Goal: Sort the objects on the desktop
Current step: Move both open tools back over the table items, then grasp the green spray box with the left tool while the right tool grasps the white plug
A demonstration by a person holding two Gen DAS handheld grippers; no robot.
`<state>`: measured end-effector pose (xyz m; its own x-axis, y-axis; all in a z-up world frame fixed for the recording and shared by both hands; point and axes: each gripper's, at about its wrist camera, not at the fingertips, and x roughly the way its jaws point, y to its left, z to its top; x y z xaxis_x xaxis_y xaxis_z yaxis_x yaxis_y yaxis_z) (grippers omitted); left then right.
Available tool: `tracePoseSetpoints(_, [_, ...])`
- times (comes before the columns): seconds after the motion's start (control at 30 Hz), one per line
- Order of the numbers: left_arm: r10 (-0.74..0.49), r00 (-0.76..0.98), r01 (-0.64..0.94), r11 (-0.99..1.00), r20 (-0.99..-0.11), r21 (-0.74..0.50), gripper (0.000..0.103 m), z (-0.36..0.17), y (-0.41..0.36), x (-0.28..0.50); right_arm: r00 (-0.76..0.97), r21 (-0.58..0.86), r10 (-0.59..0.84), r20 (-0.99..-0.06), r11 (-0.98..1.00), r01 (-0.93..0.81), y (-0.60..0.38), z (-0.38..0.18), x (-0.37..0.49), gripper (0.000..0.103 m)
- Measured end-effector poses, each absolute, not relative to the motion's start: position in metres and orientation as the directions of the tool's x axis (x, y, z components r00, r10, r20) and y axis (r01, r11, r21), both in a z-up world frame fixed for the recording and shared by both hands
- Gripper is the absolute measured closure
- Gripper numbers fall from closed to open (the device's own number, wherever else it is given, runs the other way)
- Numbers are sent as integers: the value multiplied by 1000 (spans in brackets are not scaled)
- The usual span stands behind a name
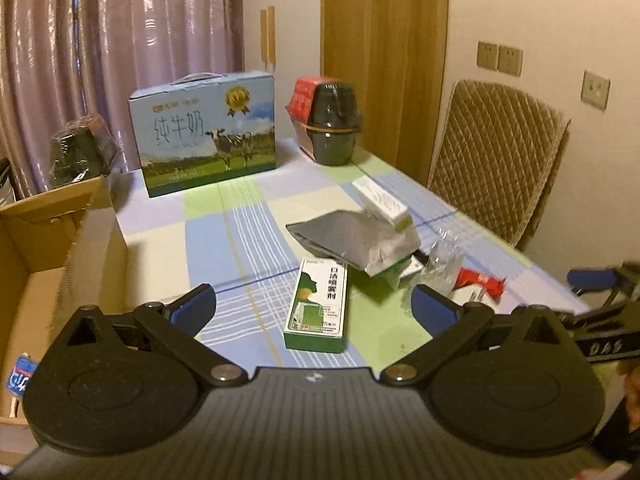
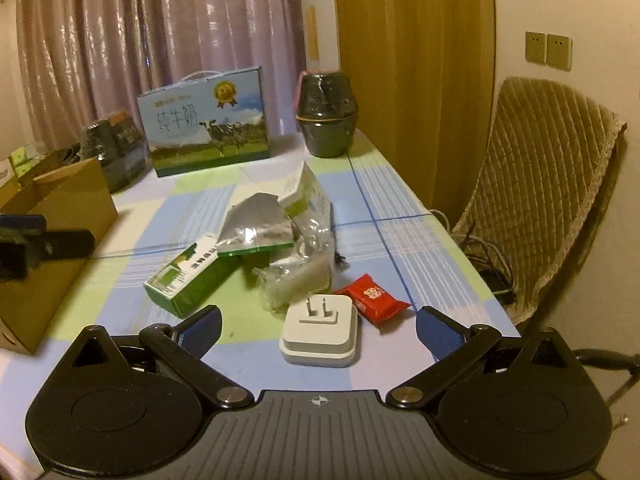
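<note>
The table [image 2: 404, 216] with the checked cloth is carrying everything, and the open cardboard box [image 1: 52, 248] is standing at its left edge, which I judge to be the place for sorted things. The blue milk carton [image 1: 202, 130] and the dark jar [image 1: 334, 120] are standing at the far end, well apart from the work.

Nearer, the small objects are lying in one heap. The silver foil pouch [image 1: 352, 236] is resting on a green and white box, and the crumpled clear wrapper [image 2: 298, 276] is lying just beside it.

The green medicine box [image 1: 318, 306] is lying flat directly ahead of the left gripper [image 1: 314, 308], between the two blue pads, with its long axis pointing away along the fingers. So the jaws are facing its two long sides. This gripper is standing wide apart and is holding nothing.

The white plug adapter [image 2: 320, 334] is lying prongs up in front of the right gripper [image 2: 318, 330], also between wide, empty jaws. The red snack packet [image 2: 372, 298] is lying just beside it on the right.
</note>
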<state>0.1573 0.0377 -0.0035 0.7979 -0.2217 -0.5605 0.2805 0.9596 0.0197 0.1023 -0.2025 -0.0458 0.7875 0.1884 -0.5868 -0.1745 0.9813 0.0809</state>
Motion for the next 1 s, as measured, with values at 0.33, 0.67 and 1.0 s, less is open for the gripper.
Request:
tracePoseSetpoints(0.33, [-199, 750, 299, 953, -631, 55, 1, -57, 31, 187, 741, 91, 160, -652, 987, -132, -195, -79, 129, 2])
tracePoseSetpoints(0.67, [-204, 707, 324, 945, -677, 53, 19, -82, 25, 223, 713, 103, 151, -685, 989, -111, -188, -94, 144, 3])
tracePoseSetpoints(1.0, [-202, 688, 334, 941, -697, 57, 19, -97, 20, 239, 708, 103, 127, -694, 992, -77, -177, -109, 161, 12])
